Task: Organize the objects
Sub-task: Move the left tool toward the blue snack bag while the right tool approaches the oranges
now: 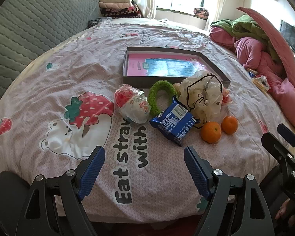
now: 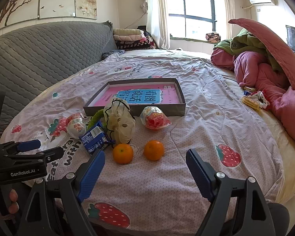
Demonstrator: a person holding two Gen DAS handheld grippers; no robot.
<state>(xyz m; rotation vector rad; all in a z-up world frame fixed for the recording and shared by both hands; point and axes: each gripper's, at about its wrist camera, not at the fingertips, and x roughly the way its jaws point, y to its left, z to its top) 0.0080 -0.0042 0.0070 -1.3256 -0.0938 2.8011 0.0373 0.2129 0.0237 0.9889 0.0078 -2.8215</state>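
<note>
A shallow grey box (image 1: pixel 216 64) (image 2: pixel 135 109) with a pink and blue book inside lies on the bed. In front of it are two oranges (image 1: pixel 210 132) (image 1: pixel 229 124) (image 2: pixel 123 153) (image 2: pixel 154 150), a blue snack pack (image 1: pixel 172 123) (image 2: pixel 95 138), a green fuzzy ring (image 1: pixel 157 98) (image 2: pixel 95 119), a crumpled clear bag with a black cord (image 1: pixel 203 96) (image 2: pixel 121 123) and two red and white packets (image 1: pixel 132 104) (image 2: pixel 155 118) (image 2: pixel 76 124). My left gripper (image 1: pixel 144 162) is open and empty, short of the pile. My right gripper (image 2: pixel 145 166) is open and empty, just short of the oranges.
A pink and green heap of bedding (image 2: pixel 265 66) lies on the right. Small packets (image 2: pixel 253 99) lie beside it. A grey quilted headboard (image 2: pixel 39 59) stands on the left. The printed sheet (image 1: pixel 49 78) covers the bed. The left gripper shows in the right wrist view (image 2: pixel 29 151).
</note>
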